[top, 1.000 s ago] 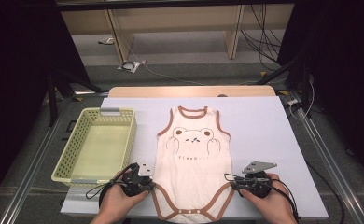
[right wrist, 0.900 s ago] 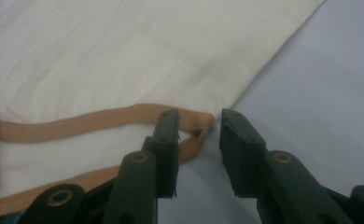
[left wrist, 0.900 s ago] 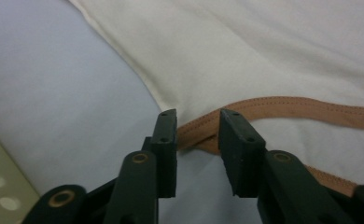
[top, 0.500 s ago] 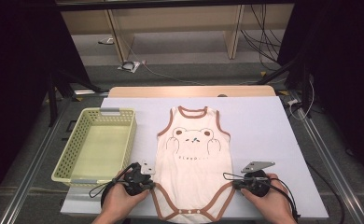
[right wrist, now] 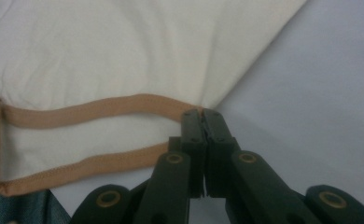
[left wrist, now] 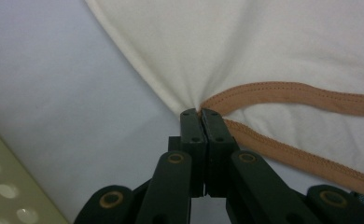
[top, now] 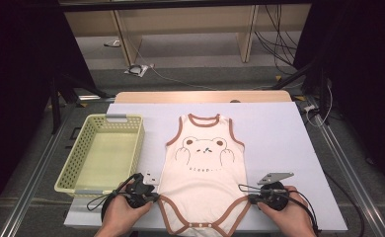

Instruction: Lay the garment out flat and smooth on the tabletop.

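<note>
A cream baby bodysuit (top: 205, 168) with brown trim and a bear print lies flat on the white table cover (top: 279, 128), neck away from me. My left gripper (top: 156, 197) sits at its lower left corner, where the side seam meets the leg hem. In the left gripper view its jaws (left wrist: 200, 112) have just been closing and now pinch the cloth (left wrist: 264, 42) at the brown hem. My right gripper (top: 246, 197) mirrors this at the lower right corner. In the right gripper view its jaws (right wrist: 202, 112) are shut on the hem of the bodysuit (right wrist: 124, 46).
A pale yellow-green perforated basket (top: 131, 148) stands left of the bodysuit, close to my left hand. The table's wooden far edge (top: 205, 96) lies beyond the cover. Cables and shelf legs are on the floor behind.
Both hands have stayed at the bodysuit's lower corners. The jaws of both grippers have closed onto the hem.
</note>
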{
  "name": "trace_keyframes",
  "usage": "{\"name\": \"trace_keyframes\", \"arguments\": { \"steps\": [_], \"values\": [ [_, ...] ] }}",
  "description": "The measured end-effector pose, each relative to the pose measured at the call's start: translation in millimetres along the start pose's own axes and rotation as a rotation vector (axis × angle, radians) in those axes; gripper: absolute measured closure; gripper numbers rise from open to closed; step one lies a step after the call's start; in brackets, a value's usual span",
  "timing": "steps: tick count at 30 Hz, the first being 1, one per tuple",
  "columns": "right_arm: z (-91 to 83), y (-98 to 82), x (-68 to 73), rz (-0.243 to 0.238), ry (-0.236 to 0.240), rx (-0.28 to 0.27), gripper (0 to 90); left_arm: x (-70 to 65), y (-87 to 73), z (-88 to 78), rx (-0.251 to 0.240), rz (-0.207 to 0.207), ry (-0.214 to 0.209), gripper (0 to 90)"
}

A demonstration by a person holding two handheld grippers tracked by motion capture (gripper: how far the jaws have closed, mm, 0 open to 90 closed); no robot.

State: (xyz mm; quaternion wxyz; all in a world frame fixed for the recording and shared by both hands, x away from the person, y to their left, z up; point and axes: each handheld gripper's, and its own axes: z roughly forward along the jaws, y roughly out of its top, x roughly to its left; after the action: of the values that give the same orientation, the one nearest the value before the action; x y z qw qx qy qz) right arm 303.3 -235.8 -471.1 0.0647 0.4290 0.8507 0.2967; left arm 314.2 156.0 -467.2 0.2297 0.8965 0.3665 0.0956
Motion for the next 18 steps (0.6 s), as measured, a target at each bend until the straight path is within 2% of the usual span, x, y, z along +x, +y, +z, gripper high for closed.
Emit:
{"name": "trace_keyframes", "arguments": {
  "steps": [7, 10, 12, 13, 16, 18],
  "values": [
    [-2.4, -3.5, 0.1, -0.002, 0.005, 0.003, 88.5, 0.3, -0.7, -3.8, -0.029, 0.004, 0.002, 87.6],
    [-2.2, -4.4, -0.4, -0.011, 0.012, -0.009, 84.8, 0.6, -1.8, -4.1, -0.046, 0.015, -0.001, 82.5],
    [-3.3, -4.7, -0.2, -0.02, 0.005, -0.032, 79.8, 0.3, -3.2, -5.3, -0.056, 0.023, 0.004, 77.8],
    [-5.3, -4.6, 0.8, -0.042, -0.004, -0.063, 75.3, 0.1, -3.9, -6.8, -0.067, 0.016, 0.002, 73.6],
    [-6.4, -4.5, 2.4, -0.052, -0.019, -0.085, 71.6, 0.9, -5.0, -11.8, -0.106, 0.008, 0.004, 69.4],
    [-6.9, -4.2, 1.9, -0.073, -0.034, -0.133, 66.6, 1.9, -5.7, -13.9, -0.138, -0.004, 0.007, 61.6]
  ]
}}
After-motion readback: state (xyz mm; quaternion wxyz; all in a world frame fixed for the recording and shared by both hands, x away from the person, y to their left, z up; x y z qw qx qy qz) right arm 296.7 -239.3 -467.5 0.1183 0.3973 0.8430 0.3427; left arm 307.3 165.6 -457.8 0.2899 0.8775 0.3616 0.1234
